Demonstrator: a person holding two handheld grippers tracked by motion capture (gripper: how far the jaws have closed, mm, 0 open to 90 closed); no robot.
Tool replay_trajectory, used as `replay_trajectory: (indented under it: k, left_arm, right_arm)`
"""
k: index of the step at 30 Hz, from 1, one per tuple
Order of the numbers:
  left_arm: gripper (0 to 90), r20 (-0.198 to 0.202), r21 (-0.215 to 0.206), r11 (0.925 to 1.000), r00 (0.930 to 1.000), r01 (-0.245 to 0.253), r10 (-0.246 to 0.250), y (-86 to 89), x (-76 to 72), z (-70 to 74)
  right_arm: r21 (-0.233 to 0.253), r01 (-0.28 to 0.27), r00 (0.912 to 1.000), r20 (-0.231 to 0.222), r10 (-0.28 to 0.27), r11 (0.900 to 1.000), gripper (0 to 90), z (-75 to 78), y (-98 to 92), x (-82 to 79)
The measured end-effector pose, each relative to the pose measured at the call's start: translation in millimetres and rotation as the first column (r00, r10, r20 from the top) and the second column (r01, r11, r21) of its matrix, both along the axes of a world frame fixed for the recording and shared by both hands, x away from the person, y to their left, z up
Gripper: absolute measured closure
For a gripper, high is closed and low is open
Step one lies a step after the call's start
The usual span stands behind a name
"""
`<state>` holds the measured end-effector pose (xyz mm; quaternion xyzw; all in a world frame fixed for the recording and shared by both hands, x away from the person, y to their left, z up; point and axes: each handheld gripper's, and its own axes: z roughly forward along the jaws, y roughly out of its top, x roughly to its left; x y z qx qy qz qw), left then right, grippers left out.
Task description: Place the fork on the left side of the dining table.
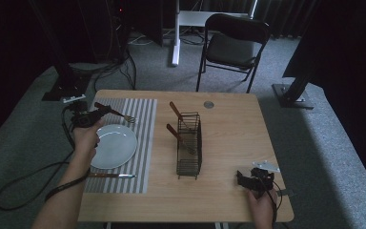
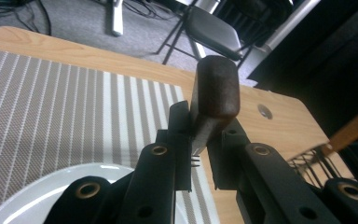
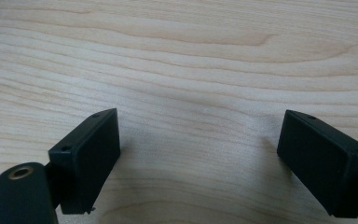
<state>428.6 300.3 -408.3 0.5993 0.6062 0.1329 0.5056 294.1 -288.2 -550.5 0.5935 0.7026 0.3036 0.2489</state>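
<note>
Left gripper (image 1: 95, 116) sits over the far-left part of the striped mat (image 1: 143, 114), just beyond the plate (image 1: 116, 145). We see its jaws clamped on the fork (image 1: 119, 114), gripping at the dark wooden handle. In the high view the fork lies roughly level, tines pointing right over the mat, just past the plate's far rim; we can't tell if the tines touch the mat. In the left gripper view the handle (image 2: 214, 93) sticks up between the jaws, butt end toward the camera, with the tines just visible below the grip; plate rim (image 2: 37, 196) is at bottom left and the mat runs behind. Right gripper (image 1: 244, 179) rests near the near-right corner of the table (image 1: 228, 119), well apart from everything else. In the right gripper view its fingers (image 3: 88, 158) are spread wide, nothing between them, bare wood (image 3: 191, 70) underneath. Wire basket (image 1: 189, 148) stands mid-table, right of the mat, with two wooden-handled utensils (image 1: 178, 136) leaning in it, handles up and to the left. Knife (image 1: 112, 175) lies on the mat on the near side of the plate, blade pointing right.
</note>
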Motion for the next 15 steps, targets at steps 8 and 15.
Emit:
replay_trajectory:
  k: [8,15]
  left_arm:
    - [80.4,-0.048,-0.014,0.9991,0.9981,-0.04,0.039,6.2,21.5,-15.5]
    - [80.4,-0.075,-0.049,0.9983,0.9968,-0.031,0.027,4.5,38.5,-25.2]
  right_arm:
    - [0.0,0.0,1.0,0.0,0.0,1.0,12.7,0.0,0.0,0.0]
    - [0.0,0.0,1.0,0.0,0.0,1.0,12.7,0.0,0.0,0.0]
